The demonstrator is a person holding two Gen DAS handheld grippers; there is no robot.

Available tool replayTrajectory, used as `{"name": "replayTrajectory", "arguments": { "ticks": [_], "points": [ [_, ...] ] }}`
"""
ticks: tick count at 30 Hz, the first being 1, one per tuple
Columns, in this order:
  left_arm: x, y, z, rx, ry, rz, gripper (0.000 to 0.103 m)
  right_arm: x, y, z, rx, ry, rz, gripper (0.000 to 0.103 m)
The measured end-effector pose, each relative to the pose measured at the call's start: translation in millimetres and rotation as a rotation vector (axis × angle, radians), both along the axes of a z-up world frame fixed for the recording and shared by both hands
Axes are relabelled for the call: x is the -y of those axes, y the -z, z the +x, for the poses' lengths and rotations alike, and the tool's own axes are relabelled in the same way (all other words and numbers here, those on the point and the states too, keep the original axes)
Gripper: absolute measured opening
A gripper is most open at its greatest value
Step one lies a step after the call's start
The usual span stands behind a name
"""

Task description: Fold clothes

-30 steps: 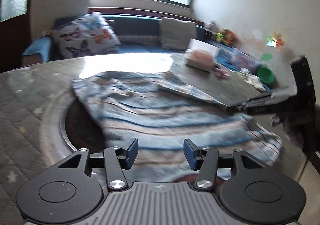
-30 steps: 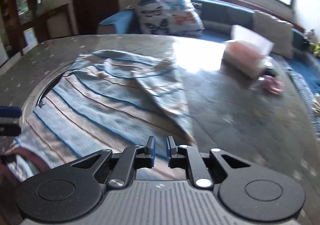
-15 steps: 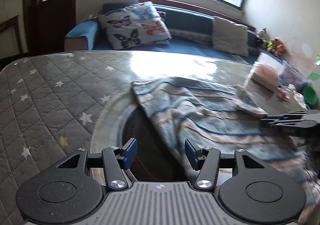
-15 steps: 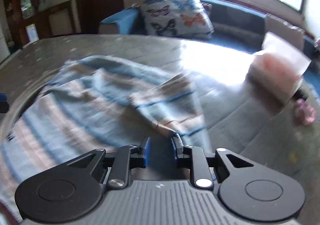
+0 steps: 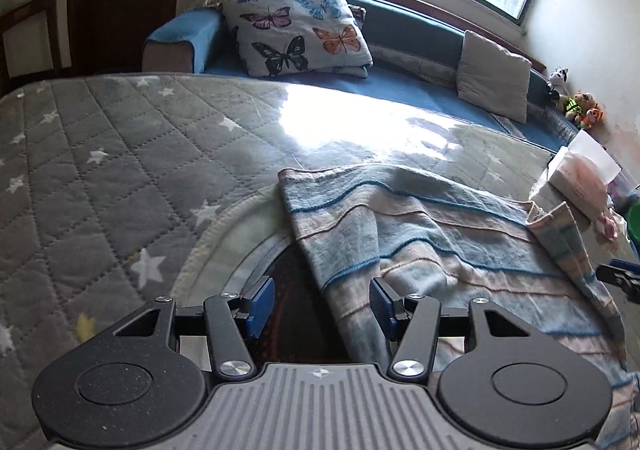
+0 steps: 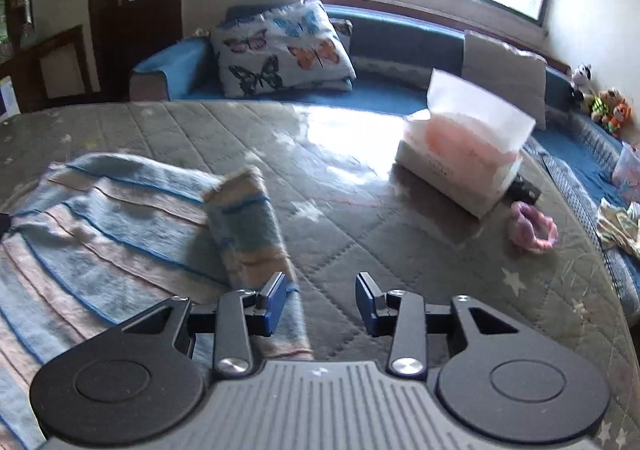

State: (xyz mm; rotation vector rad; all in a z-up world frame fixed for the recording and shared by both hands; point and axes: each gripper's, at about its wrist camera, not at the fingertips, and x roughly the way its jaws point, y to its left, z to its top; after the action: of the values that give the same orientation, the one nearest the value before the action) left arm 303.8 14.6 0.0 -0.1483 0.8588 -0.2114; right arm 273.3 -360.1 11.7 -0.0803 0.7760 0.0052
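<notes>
A striped blue, pink and cream garment [image 5: 440, 242] lies spread on the quilted table top. Its left edge runs between my left gripper's fingers. My left gripper [image 5: 322, 308] is open and holds nothing. In the right wrist view the garment [image 6: 100, 226] lies at the left, with a folded-over flap [image 6: 248, 234] reaching down to my right gripper's left finger. My right gripper [image 6: 322, 300] is open and empty above the grey cover. Its tip also shows at the right edge of the left wrist view [image 5: 624, 278].
The grey star-quilted cover [image 5: 100, 178] has a round dark opening [image 5: 288, 302] by the garment's left edge. A tissue box [image 6: 460, 158] and a pink scrunchie [image 6: 532, 226] sit at the right. A sofa with a butterfly pillow [image 5: 296, 30] stands behind.
My right gripper has opened and let go of the garment's flap, which now lies on the garment. My left gripper has swung left toward the garment's left edge and stays open.
</notes>
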Motion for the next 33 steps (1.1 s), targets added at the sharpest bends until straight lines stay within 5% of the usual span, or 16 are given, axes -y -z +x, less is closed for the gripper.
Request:
{"name": "replayTrajectory", "arguments": {
  "ticks": [4,6,9,13,16,17,20,24,28,33],
  "points": [
    [4.9,6.6,7.8,-0.006,0.009,-0.005,0.051,-23.2,-3.5,-3.6,-0.001,-0.095,0.001,0.041],
    [5.5,7.1,9.1,-0.004,0.017,-0.015,0.047,-35.4,-0.4,-2.6,0.007,-0.127,-0.052,0.051],
    [4.8,7.1,11.9,-0.010,0.027,-0.041,0.034,-45.6,6.0,5.3,0.025,-0.141,-0.137,0.054],
    [5.3,5.8,16.4,-0.002,0.040,-0.066,0.014,-39.6,14.1,21.8,0.001,-0.125,-0.112,0.054],
    [7.9,1.6,16.1,0.029,0.050,-0.058,0.004,-24.3,19.9,31.7,-0.030,-0.100,-0.045,0.036],
    [8.7,-0.3,15.6,0.043,0.052,-0.052,0.003,-19.2,19.5,32.6,-0.034,-0.095,-0.012,0.015],
    [10.5,-11.1,13.8,0.103,0.046,-0.015,0.003,-9.8,13.5,30.2,-0.008,-0.066,0.001,0.007],
    [15.8,-26.9,11.9,0.193,0.041,0.057,0.003,7.7,2.8,26.9,0.052,0.014,-0.012,0.006],
    [20.5,-22.8,22.4,0.160,0.017,0.094,0.008,23.2,11.0,33.2,0.024,0.097,-0.024,0.008],
    [7.8,-15.1,16.6,0.103,-0.005,0.100,0.017,28.9,17.1,30.3,-0.012,0.106,-0.033,0.029]
  ]
}}
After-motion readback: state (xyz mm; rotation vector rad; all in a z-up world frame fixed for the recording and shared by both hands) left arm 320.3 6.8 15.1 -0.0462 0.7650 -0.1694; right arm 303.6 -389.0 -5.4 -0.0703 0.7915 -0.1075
